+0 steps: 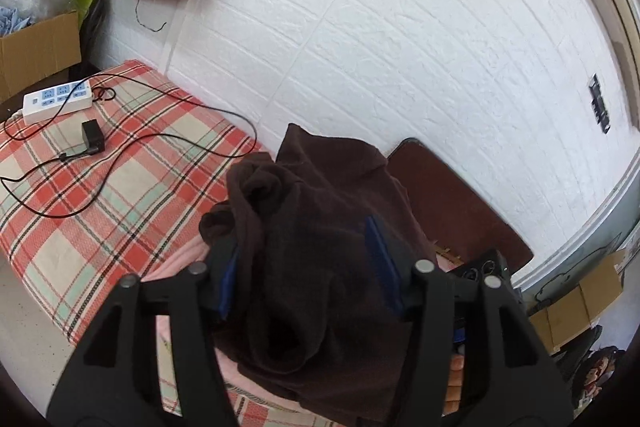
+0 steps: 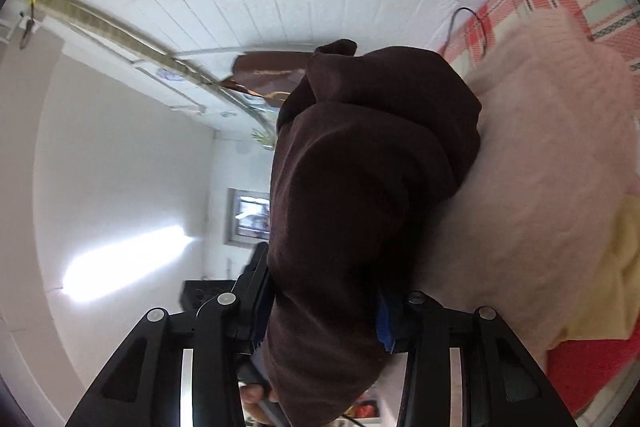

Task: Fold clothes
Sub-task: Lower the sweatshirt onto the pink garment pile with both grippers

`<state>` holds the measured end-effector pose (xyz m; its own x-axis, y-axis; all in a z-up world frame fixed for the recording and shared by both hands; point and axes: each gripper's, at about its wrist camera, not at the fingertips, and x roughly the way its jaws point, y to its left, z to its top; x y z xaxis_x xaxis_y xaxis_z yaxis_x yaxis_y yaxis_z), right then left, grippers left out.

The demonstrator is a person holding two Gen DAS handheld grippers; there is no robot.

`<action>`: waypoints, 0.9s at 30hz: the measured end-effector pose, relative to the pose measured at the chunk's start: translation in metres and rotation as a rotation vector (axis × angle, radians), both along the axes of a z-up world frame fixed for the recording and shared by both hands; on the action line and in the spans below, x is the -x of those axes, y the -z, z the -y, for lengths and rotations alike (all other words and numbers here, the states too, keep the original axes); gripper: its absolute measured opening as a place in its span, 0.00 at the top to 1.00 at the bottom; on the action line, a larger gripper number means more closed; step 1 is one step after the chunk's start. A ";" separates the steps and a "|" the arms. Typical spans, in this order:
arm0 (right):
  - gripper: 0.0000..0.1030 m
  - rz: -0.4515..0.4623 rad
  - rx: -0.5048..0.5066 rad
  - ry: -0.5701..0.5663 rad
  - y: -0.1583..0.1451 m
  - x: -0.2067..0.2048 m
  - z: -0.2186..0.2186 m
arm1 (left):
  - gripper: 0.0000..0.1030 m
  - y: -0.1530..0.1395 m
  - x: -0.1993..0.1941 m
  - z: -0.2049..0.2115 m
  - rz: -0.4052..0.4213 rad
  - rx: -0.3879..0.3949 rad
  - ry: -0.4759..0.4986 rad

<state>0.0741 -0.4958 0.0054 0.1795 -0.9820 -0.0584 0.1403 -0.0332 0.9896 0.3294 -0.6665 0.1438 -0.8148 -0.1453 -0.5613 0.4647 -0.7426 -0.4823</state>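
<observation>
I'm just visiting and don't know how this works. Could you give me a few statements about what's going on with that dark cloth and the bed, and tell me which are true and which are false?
1. The garment bunched between the left gripper fingers is dark brown. True.
2. The bed sheet is plain blue. False: it is a red, cream and pale green plaid.
3. A white power strip lies on the sheet with black cables around it. True.
4. The right gripper holds nothing. False: the same brown garment fills the space between its fingers.
5. The wall behind the bed is white with a brick-like pattern. True.
</observation>
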 end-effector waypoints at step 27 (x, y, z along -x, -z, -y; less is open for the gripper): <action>0.28 -0.737 -0.304 -0.030 -0.071 -0.016 -0.033 | 0.25 -0.023 -0.018 -0.075 -0.045 0.409 0.006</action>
<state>0.0901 -0.4629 0.0766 0.0164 -0.8992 -0.4373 0.7600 -0.2730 0.5898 0.3473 -0.5916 0.1672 -0.8386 -0.3446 -0.4218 0.4451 -0.8800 -0.1661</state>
